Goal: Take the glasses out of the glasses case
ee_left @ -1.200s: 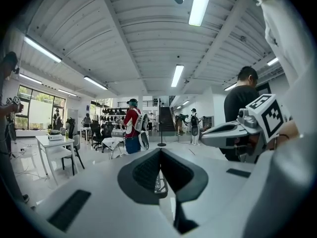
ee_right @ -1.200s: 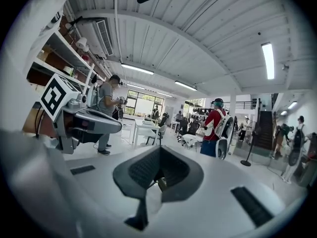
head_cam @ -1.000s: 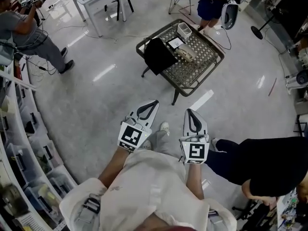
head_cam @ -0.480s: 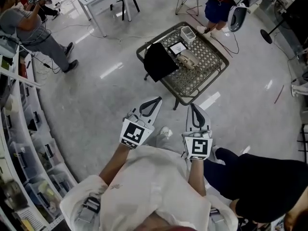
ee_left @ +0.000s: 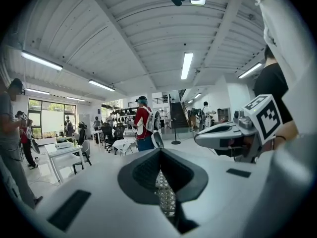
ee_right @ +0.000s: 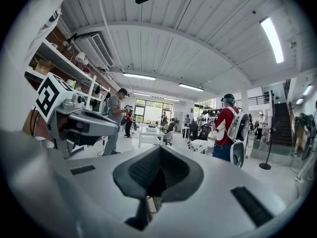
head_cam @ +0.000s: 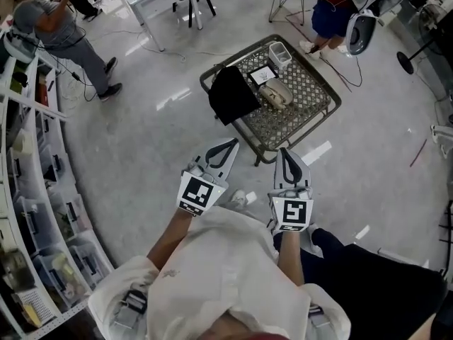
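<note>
Over the last second the person has walked toward the mesh table (head_cam: 306, 98), which now sits nearer the gripper tips than before, though still well apart from them. The left gripper (head_cam: 228, 146) and right gripper (head_cam: 284, 154) are held out side by side, each with jaws together and nothing between them. The glasses case (head_cam: 275, 93), a beige oblong, lies on the table just beside a black cloth (head_cam: 230, 94). Judgement: this is approach only. The case is untouched, and the jaws must open before any grasp.

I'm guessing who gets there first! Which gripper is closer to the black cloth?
Left. The left gripper faces the black cloth; the right gripper is off to its right, farther.
</note>
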A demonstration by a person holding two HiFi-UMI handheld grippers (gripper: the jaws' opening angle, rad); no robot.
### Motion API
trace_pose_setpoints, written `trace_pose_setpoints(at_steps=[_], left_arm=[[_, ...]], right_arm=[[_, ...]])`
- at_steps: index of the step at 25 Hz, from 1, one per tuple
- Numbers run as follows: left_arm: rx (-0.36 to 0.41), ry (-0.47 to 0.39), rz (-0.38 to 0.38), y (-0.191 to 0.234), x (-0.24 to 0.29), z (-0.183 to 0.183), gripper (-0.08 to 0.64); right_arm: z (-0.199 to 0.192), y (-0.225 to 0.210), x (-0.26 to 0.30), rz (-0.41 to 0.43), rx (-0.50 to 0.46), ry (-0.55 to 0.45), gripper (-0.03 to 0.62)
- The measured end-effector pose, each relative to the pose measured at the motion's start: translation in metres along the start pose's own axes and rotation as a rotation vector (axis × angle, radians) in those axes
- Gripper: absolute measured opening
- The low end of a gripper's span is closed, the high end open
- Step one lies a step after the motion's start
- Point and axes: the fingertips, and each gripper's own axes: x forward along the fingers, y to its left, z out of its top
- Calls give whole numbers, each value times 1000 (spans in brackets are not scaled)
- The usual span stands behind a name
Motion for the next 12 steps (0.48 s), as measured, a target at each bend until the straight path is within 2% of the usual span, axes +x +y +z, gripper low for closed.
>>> trace_pose_setpoints(at_steps=[6, 12], left_arm=[[-5, -4, 52, 6, 25, 5, 14], [3, -4, 55, 14, 54, 4, 14]], right_arm=[[4, -19, 20, 33, 0, -24, 6], [1, -30, 37, 64, 23, -43, 6]])
